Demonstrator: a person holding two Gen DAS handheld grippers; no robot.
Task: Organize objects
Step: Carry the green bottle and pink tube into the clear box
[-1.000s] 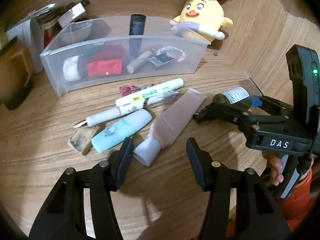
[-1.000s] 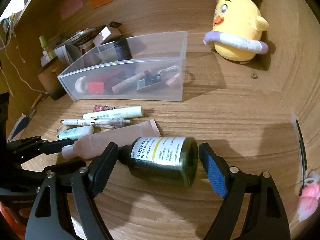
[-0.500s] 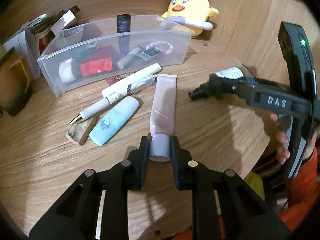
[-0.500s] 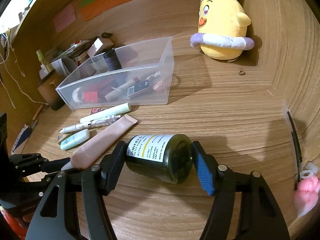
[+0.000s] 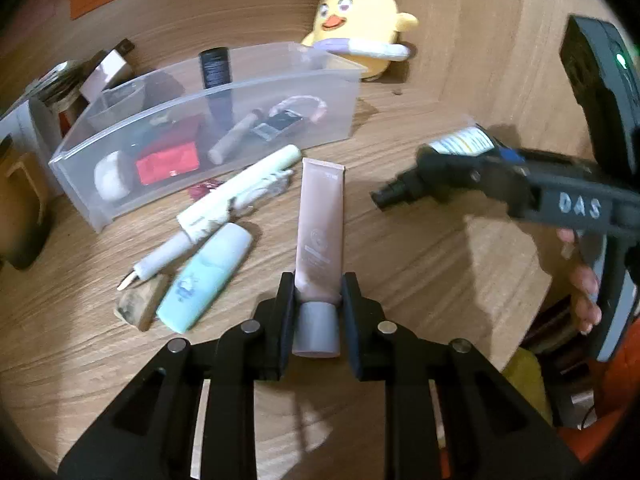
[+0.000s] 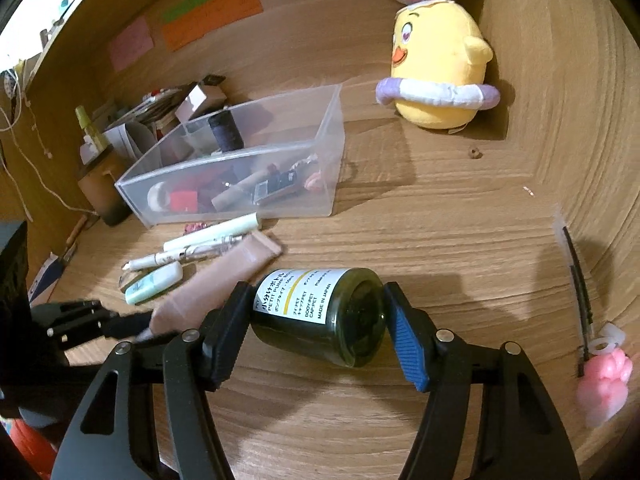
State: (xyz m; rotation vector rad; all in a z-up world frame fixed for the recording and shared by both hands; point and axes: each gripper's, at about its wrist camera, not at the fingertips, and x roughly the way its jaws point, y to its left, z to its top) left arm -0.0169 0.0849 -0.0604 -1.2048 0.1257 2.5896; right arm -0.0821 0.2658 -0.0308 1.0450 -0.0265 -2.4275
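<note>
Left gripper [image 5: 318, 300] jaws clamp the grey cap of a pink tube [image 5: 321, 236]; right gripper [image 6: 318, 322] jaws hold a dark green pump bottle [image 6: 320, 316] just above the bench [image 6: 440, 220]. Both should probably go level into the clear bin [image 5: 224, 92] at the far left, beyond pens and a plush chick [image 6: 438, 72].

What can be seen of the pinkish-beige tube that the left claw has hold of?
The pinkish-beige tube is a soft squeeze tube, plastic by its look, with a grey cylindrical cap and a flat crimped far end. Faint print marks its body. The left claw is shut on its neck and cap, crimped end pointing toward the clear bin. Whether it rests on the wooden table is unclear.
</note>
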